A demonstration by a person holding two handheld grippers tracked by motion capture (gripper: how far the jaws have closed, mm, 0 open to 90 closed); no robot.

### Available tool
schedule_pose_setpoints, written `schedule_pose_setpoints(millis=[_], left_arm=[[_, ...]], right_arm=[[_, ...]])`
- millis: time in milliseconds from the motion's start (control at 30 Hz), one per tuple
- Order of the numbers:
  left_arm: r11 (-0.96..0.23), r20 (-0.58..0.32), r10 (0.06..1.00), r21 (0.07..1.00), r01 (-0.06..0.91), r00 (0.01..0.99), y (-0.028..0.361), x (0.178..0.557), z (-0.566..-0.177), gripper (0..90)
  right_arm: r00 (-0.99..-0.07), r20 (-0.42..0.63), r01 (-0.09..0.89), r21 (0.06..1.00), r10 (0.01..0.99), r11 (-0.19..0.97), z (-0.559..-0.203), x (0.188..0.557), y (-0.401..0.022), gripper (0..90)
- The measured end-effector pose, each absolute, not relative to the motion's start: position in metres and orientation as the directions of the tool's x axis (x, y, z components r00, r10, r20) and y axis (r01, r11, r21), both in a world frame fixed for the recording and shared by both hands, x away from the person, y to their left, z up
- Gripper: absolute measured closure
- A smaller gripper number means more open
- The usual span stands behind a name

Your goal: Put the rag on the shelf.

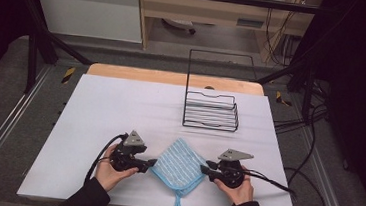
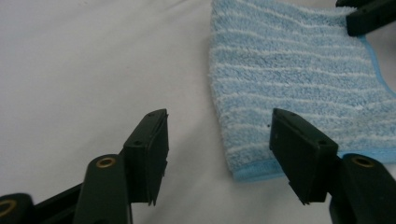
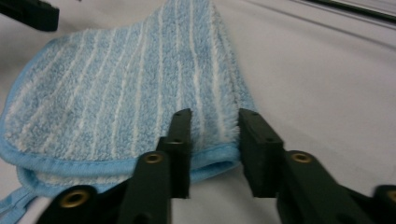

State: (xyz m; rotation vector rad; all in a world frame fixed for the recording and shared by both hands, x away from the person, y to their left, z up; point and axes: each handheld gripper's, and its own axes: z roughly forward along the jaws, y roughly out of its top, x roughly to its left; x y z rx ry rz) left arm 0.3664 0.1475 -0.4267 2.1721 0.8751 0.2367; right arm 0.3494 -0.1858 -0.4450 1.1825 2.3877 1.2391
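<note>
A light blue striped cloth (image 1: 179, 164) lies folded as a diamond near the table's front edge, with a hanging loop toward the person. My left gripper (image 1: 151, 163) sits at its left corner. In the left gripper view the jaws (image 2: 218, 115) stand wide apart, with the cloth (image 2: 299, 74) corner just inside the right jaw and not pinched. My right gripper (image 1: 205, 167) is at the cloth's right corner. In the right gripper view its jaws (image 3: 215, 115) stand close on both sides of the folded cloth (image 3: 116, 102) corner, which fills the gap between the pads.
A black wire rack (image 1: 211, 110) with a tall back frame stands behind the cloth at the table's far right. A white sheet (image 1: 120, 107) covers the table. Cables trail off the right side. Bare sheet spreads to the left and behind.
</note>
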Motion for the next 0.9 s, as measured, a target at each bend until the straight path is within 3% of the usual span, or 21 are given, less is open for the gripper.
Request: schedule_pose_setpoints(millis=[100,267,467,667,733,900], left_arm=[[-0.479,-0.111,0.647,0.710,0.516,0.754,0.145,0.365,-0.432,43.2],[-0.498,-0.114,0.633,0.698,0.515,0.766,0.139,0.364,-0.438,47.7],[-0.508,-0.131,0.621,0.684,0.524,0.773,0.137,0.364,-0.441,55.6],[-0.511,-0.151,0.608,0.677,0.530,0.779,0.135,0.363,-0.444,64.7],[-0.510,-0.154,0.608,0.677,0.531,0.779,0.135,0.362,-0.444,66.5],[-0.502,-0.164,0.615,0.672,0.544,0.771,0.133,0.361,-0.444,71.3]], right_arm=[[-0.654,0.187,0.568,0.761,0.733,0.313,-0.442,0.353,-0.187,82.9],[-0.652,0.166,0.562,0.760,0.740,0.325,-0.443,0.362,-0.186,83.2],[-0.637,0.155,0.567,0.757,0.755,0.324,-0.451,0.361,-0.183,67.3],[-0.616,0.134,0.558,0.770,0.776,0.309,-0.454,0.359,-0.180,60.8],[-0.594,0.093,0.550,0.771,0.799,0.319,-0.454,0.358,-0.180,47.3],[-0.589,0.169,0.603,0.743,0.790,0.291,-0.456,0.361,-0.182,60.2]])
